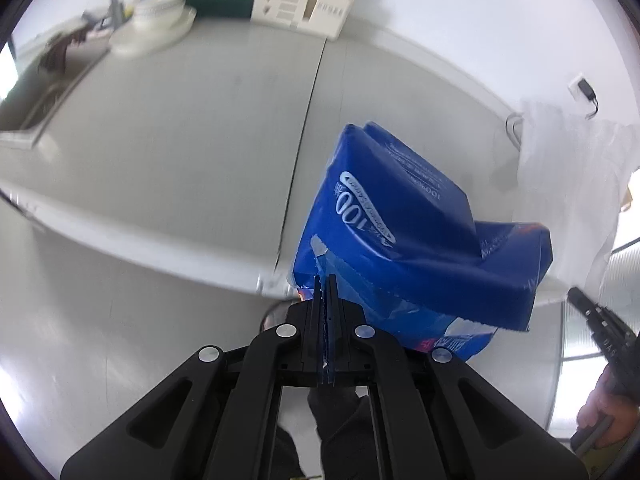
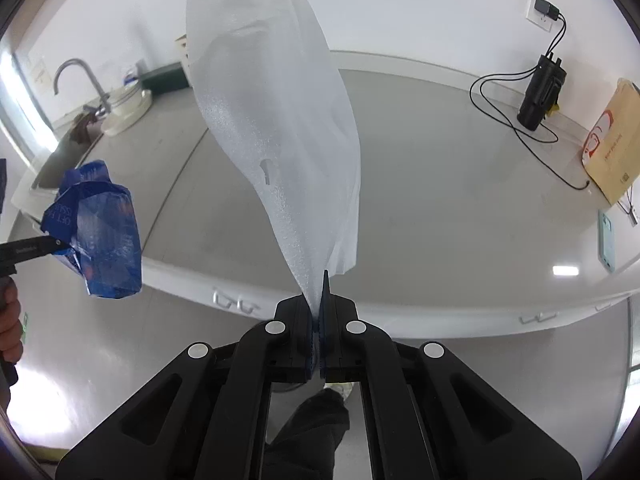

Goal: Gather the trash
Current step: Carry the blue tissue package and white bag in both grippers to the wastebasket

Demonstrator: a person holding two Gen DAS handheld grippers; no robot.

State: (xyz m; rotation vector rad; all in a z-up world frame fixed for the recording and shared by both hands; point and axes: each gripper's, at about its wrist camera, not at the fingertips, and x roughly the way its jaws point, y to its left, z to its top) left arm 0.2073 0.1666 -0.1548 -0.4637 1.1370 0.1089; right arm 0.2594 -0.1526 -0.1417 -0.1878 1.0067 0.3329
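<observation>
Clamped between the closed fingers of the left gripper [image 1: 325, 284] is a torn edge of a crumpled blue wrapper [image 1: 408, 232], which juts out ahead of the fingertips and slightly to their right, held in the air above the front edge of the grey surface [image 1: 180, 128]. From the right wrist view the same wrapper [image 2: 100, 236] hangs at the far left, off the tip of the left gripper [image 2: 52, 245], just in front of the surface edge.

Right gripper [image 2: 321, 280] is likewise clenched, pinching the lower corner of a white foam bag [image 2: 280, 120] that stands up and away from its fingertips, tall against the wall; a small hole shows in its side.

On the surface behind lie a sink [image 1: 36, 96] with a tap [image 2: 76, 76], stacked bowls [image 1: 160, 8], a black device [image 2: 542, 92] with cables, and what seems to be a tan padded envelope [image 2: 612, 144] at the blurred right rim.
</observation>
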